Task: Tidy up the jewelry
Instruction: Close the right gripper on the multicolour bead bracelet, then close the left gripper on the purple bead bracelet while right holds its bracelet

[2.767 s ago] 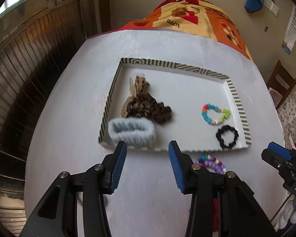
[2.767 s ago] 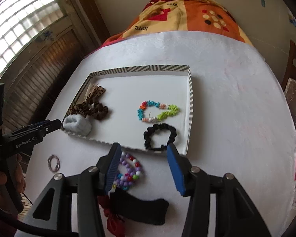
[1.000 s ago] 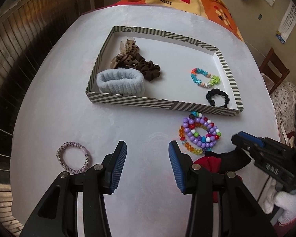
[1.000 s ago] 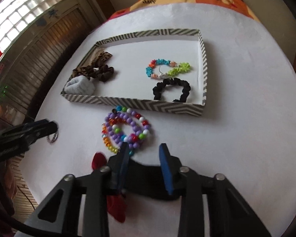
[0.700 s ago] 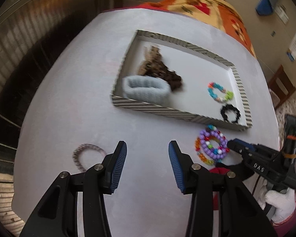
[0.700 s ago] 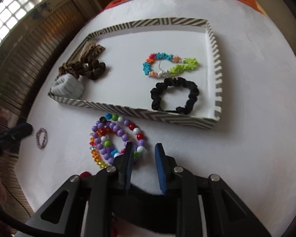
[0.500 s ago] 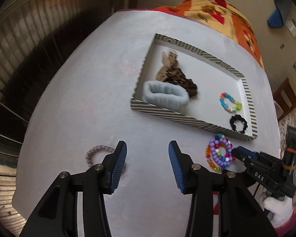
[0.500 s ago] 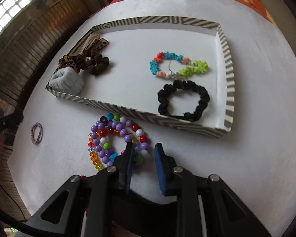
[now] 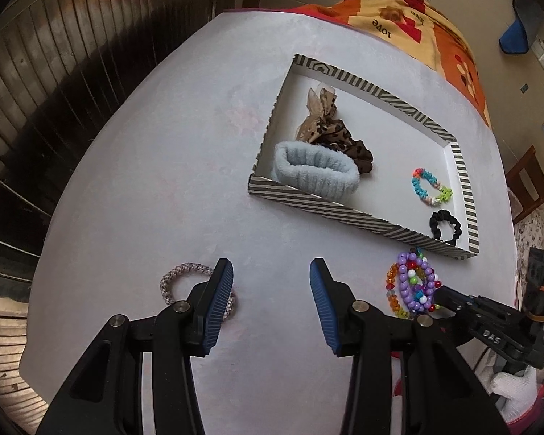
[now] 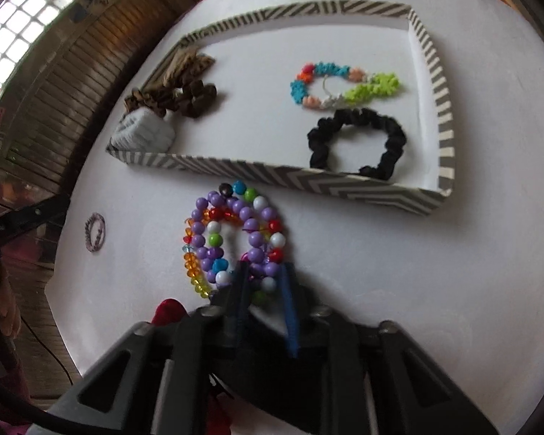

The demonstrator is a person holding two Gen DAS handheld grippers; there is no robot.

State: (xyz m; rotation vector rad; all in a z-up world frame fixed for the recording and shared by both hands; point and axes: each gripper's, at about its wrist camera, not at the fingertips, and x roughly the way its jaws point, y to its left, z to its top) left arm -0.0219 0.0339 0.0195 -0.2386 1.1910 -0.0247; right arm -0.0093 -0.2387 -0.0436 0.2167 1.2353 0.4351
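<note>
While the near edge of the tangled pile of purple and multicoloured bead bracelets [image 10: 235, 239] is pinched between the fingers of the right claw [image 10: 264, 286], the pick-up step is judged in hand; a lift over the near wall into the striped shallow cardboard tray [image 10: 308, 177] is called for next. That claw is pitched steeply down at the white surface [image 10: 380, 272]. Farther left, the left claw [image 9: 268, 301] is held wide and empty beside a braided grey hair tie [image 9: 170, 282].

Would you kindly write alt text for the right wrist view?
The right gripper is shut on the near side of a pile of beaded bracelets lying on a white table. Just beyond, a striped tray holds scrunchies and a colourful bracelet.
</note>
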